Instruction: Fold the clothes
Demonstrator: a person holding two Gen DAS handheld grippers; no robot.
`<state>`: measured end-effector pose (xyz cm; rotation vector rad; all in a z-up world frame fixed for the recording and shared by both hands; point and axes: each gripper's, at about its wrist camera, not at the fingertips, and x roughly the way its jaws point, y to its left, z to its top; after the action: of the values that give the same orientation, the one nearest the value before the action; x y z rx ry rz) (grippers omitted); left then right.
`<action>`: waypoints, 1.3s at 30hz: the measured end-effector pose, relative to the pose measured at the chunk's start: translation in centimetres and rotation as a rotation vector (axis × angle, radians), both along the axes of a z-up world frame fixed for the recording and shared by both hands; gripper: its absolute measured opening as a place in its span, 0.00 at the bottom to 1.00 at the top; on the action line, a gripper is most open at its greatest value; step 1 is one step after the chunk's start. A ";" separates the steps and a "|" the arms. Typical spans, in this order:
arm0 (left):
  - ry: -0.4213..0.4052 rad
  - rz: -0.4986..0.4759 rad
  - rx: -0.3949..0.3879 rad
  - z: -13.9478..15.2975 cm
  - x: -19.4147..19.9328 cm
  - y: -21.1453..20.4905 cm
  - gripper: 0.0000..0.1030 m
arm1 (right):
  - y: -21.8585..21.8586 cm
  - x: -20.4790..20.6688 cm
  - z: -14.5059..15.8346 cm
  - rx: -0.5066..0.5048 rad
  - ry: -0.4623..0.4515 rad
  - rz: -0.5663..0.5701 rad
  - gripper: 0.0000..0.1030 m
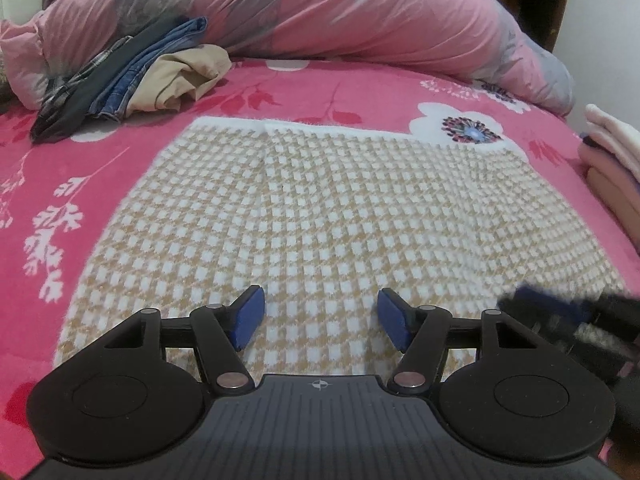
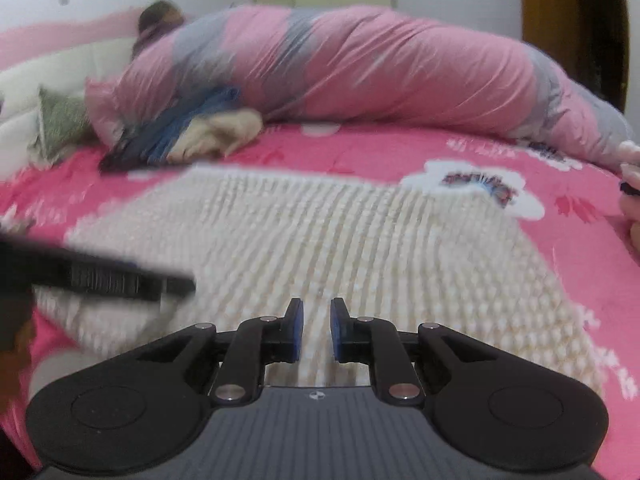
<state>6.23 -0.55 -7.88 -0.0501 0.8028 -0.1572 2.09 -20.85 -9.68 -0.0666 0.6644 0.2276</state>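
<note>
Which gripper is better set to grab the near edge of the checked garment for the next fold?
Left, probably. The left gripper has its fingers wide apart over the checked garment near its close edge. The right gripper leaves only a narrow gap and would need to open first.

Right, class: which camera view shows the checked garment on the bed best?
The left wrist view: the beige-and-white checked garment is sharp there, with its white top edge and check pattern clear. The right wrist view shows the same garment blurred, its checks smeared into pale streaks.
</note>
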 end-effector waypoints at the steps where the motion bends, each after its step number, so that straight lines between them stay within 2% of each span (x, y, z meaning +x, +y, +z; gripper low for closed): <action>1: 0.001 0.001 0.004 0.0 -0.1 -0.1 0.61 | 0.1 -0.3 -0.9 -0.012 0.001 0.006 0.15; 3: 0.004 0.005 0.013 -0.1 -0.2 -0.2 0.62 | 0.2 -1.2 -1.5 -0.022 -0.038 0.010 0.15; 7: 0.003 0.010 0.031 -0.2 -0.5 -0.4 0.63 | 0.4 -1.5 -0.6 -0.017 -0.034 -0.017 0.15; 12: -0.001 0.015 0.049 -0.4 -0.7 -0.6 0.64 | -1.5 -2.1 0.9 -0.047 -0.092 -0.136 0.15; 16: -0.007 0.017 0.064 -0.5 -0.9 -0.8 0.64 | -4.0 -1.2 -0.7 -0.041 -0.020 -0.229 0.15; 19: -0.006 0.016 0.069 -0.5 -0.9 -0.9 0.64 | -4.6 -1.5 -2.0 -0.009 -0.015 -0.235 0.15; 24: -0.006 0.019 0.079 -0.4 -0.9 -1.1 0.65 | -4.0 -1.9 -2.1 -0.034 -0.027 -0.237 0.16; 30: -0.017 0.027 0.091 -0.4 -1.1 -1.3 0.65 | -4.4 -1.9 -2.2 -0.009 -0.028 -0.233 0.16; 33: -0.063 0.042 0.071 0.2 -2.0 -1.1 0.63 | -4.6 -1.9 -2.2 -0.005 -0.033 -0.229 0.16; 35: -0.132 0.041 0.057 1.0 -3.0 -1.0 0.63 | -4.7 -2.0 -2.3 0.003 -0.036 -0.225 0.16; 37: -0.187 0.023 0.061 1.6 -3.7 -1.5 0.63 | -4.9 -2.0 -2.4 0.012 -0.038 -0.223 0.16; 39: -0.204 -0.012 0.067 1.7 -3.9 -2.2 0.64 | -5.0 -2.1 -2.5 0.018 -0.042 -0.221 0.16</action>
<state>2.31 -2.74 -6.14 0.0339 0.6043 -0.1442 -0.01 -25.81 -12.15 0.0198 0.6224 0.0197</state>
